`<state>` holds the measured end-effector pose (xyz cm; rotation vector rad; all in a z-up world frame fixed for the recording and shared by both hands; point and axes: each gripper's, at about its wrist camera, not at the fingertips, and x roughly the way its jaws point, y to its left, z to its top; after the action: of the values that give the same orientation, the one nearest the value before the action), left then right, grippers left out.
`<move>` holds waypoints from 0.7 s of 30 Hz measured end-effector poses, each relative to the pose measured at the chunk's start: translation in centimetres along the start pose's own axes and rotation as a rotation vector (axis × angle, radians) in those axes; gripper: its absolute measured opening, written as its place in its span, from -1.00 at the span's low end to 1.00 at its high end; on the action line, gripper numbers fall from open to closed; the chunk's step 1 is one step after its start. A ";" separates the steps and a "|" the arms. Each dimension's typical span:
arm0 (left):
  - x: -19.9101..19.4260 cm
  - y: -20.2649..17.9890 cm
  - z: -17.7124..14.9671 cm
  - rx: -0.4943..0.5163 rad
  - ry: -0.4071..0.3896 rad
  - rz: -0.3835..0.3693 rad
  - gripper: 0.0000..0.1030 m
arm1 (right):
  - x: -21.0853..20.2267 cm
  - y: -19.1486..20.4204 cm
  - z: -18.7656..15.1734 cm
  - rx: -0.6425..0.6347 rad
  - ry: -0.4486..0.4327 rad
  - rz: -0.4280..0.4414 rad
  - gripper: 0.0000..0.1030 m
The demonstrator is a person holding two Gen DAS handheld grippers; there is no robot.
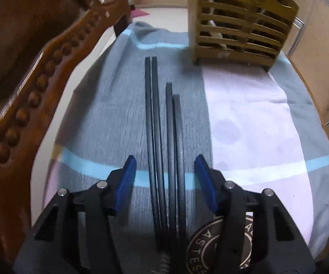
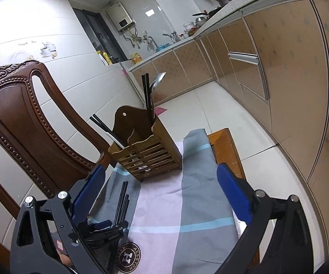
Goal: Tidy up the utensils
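Several black chopsticks [image 1: 155, 114] lie side by side on a grey, pink and blue striped cloth [image 1: 244, 118]. My left gripper [image 1: 165, 159] hangs low over their near ends, open, with a blue pad on either side and neither touching them. A slatted wooden utensil holder [image 1: 237, 22] stands at the cloth's far end. In the right wrist view the holder [image 2: 146, 150] has black chopsticks [image 2: 146, 96] and a metal spoon [image 2: 158, 80] upright in it. My right gripper [image 2: 161, 171] is open wide and empty. The left gripper [image 2: 105, 228] shows at lower left over the loose chopsticks [image 2: 123, 203].
A carved brown wooden chair [image 2: 27, 114] stands close on the left, its back right beside the cloth [image 1: 38, 68]. Beige kitchen cabinets [image 2: 290, 80] run along the right. The wooden surface's edge [image 2: 226, 146] shows past the cloth on the right, with tiled floor beyond.
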<state>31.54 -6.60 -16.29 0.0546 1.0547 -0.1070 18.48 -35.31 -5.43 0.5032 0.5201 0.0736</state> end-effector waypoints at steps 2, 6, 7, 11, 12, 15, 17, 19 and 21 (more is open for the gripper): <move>-0.1 -0.3 -0.1 -0.007 0.010 -0.008 -0.21 | 0.0 -0.3 0.1 0.012 0.003 0.005 0.86; -1.0 -1.7 -1.4 0.002 0.006 0.003 -0.52 | 0.0 -0.9 0.4 0.030 0.002 0.006 0.86; -1.3 -2.0 -1.7 0.002 0.001 0.005 -0.52 | -0.1 -1.1 0.5 0.035 0.003 0.006 0.86; -2.7 -4.1 -4.2 -0.016 -0.025 -0.002 -0.53 | -0.3 -1.5 0.7 0.046 0.002 0.010 0.86; -3.1 -4.7 -5.0 -0.020 -0.028 -0.013 -0.53 | -0.3 -1.5 0.7 0.045 0.002 0.010 0.86; -4.5 -6.6 -7.1 -0.010 -0.039 -0.037 -0.53 | -0.4 -1.6 0.7 0.044 0.006 0.009 0.86; -5.0 -7.3 -7.6 -0.020 -0.034 -0.067 -0.54 | -0.3 -1.5 0.7 0.044 0.013 0.011 0.86; -5.1 -7.9 -7.6 -0.023 -0.031 -0.091 -0.54 | -0.2 -1.4 0.7 0.042 0.015 0.010 0.86; -4.7 -8.3 -6.9 -0.036 -0.020 -0.092 -0.54 | -0.1 -1.3 0.6 0.037 0.017 0.009 0.86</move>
<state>22.31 -13.87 -15.53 -0.0274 1.0385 -0.1718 18.59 -36.80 -5.52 0.5417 0.5368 0.0774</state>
